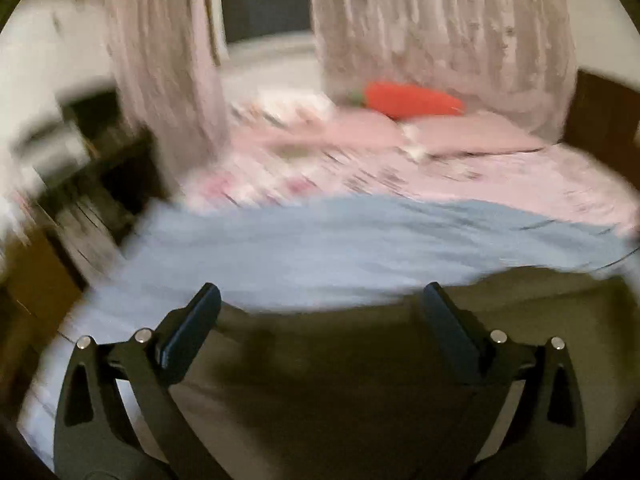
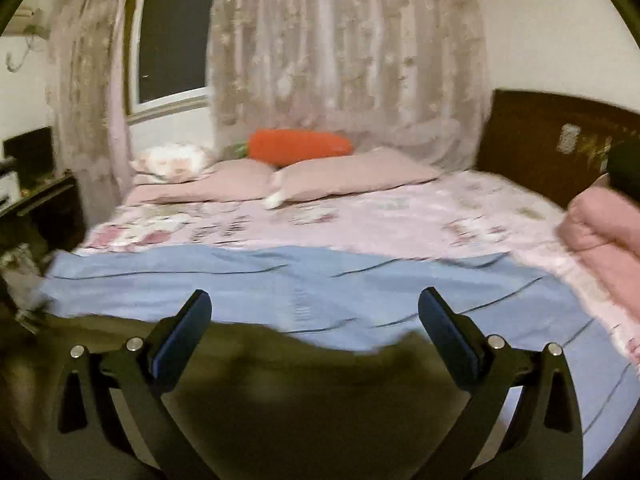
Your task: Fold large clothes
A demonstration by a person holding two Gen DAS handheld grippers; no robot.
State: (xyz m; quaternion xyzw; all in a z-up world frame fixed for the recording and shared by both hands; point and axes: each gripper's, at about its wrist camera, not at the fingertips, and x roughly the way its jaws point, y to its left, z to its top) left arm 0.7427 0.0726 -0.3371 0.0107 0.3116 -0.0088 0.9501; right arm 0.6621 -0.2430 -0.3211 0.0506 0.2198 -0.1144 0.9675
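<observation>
I see a big bed (image 2: 360, 216) and I use it as my landmark for everything else. Its sheet is pink with little flower patches. A blue cloth (image 2: 304, 280) lies flat across the near part of the bed, with a few long creases in it. A dark olive-green cloth (image 2: 280, 392) lies on top of the near edge of the blue cloth, right under my grippers. It looks smooth and spread out, and its far edge is wavy.

My left gripper (image 1: 320, 300) stands wide open above the green cloth (image 1: 340, 380), with nothing between its fingers. My right gripper (image 2: 315, 306) is wide open too, and its fingers hold nothing. I cannot tell if the fingers touch the cloth.

At the far end of the bed lie two pink pillows (image 2: 352, 176) side by side. An orange carrot toy (image 2: 300, 144) rests behind the pillows. A flowery pillow (image 2: 172, 160) sits at the far left corner of the bed. Lace curtains (image 2: 340, 60) hang behind the bed, and a dark window (image 2: 172, 36) shows between them. A brown headboard (image 2: 552, 148) stands at the right side of the bed. A folded pink blanket (image 2: 608, 232) sits on the right edge of the bed. Dark furniture (image 2: 36, 208) stands to the left of the bed. The left view is blurry.
</observation>
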